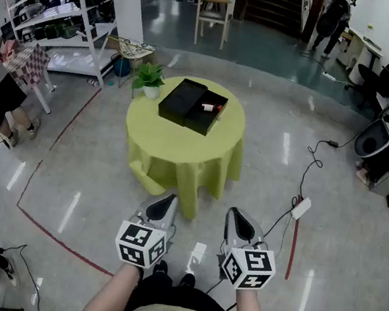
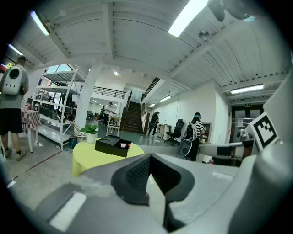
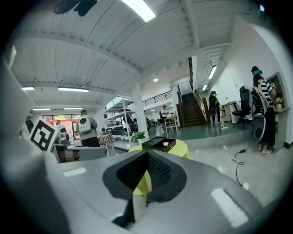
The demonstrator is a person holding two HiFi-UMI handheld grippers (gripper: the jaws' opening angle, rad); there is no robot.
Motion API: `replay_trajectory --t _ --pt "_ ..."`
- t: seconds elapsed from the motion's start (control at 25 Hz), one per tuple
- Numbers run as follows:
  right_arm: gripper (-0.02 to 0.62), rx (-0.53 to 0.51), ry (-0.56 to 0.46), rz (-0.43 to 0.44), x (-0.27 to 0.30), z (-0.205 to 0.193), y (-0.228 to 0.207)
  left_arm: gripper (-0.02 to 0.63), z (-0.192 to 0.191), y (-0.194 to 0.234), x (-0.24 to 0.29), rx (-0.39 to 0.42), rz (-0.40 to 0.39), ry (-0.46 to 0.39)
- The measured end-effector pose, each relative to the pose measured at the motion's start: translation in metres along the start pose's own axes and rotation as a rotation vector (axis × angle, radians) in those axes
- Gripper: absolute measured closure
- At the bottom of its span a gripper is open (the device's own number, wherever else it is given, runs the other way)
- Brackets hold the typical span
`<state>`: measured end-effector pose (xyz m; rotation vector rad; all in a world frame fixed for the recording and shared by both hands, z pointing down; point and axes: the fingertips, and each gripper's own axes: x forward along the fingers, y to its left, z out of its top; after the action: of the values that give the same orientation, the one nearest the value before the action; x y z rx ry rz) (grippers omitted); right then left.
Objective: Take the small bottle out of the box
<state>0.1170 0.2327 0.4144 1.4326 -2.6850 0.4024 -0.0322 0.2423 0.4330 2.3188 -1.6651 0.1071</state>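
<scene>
Looks like the approach: left gripper (image 1: 163,205) and right gripper (image 1: 236,222), jaws pressed together and empty, must reach the upper-centre box (image 1: 186,109) and spread for the small bottle (image 1: 208,106).

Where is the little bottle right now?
In the head view, the small bottle lies inside the open black box on the round yellow-green table, just right of the potted plant.

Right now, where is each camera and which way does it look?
Head view: on the person's head, looking down at table, box, forearms, left gripper, right gripper.
Left gripper view: on the left gripper, looking along its shut jaws toward the table.
Right gripper view: same, from the right gripper.
Shared: all show the box.
</scene>
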Motion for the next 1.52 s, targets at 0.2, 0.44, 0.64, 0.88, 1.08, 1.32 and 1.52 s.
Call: replay_trajectory --t 0.2,0.44,0.64,0.88,1.08,1.32,1.52 --pt "0.594 0.017 -0.006 -0.009 0.000 0.001 -0.008 0.604 0.008 0.002 0.004 -0.008 -0.004 -0.014" --pt "0.594 0.039 -0.018 -0.021 0.001 0.005 -0.018 0.604 0.012 0.002 0.010 -0.006 0.012 -0.014" --pt "0.594 0.042 -0.019 -0.019 0.010 0.009 -0.026 0.604 0.015 0.002 0.019 0.025 0.023 -0.018" --pt "0.594 0.049 -0.017 -0.036 0.026 0.011 -0.035 0.604 0.017 0.009 0.039 0.009 -0.009 -0.010" --pt "0.594 0.043 0.007 -0.038 0.049 0.009 -0.041 0.604 0.018 0.027 0.061 -0.019 -0.009 -0.012" --pt "0.594 0.024 0.035 -0.049 0.086 0.010 -0.054 0.604 0.016 0.057 0.097 -0.029 -0.008 0.021" --pt "0.594 0.043 0.055 -0.071 0.126 0.009 -0.074 0.604 0.018 0.085 0.136 -0.030 -0.010 0.048"
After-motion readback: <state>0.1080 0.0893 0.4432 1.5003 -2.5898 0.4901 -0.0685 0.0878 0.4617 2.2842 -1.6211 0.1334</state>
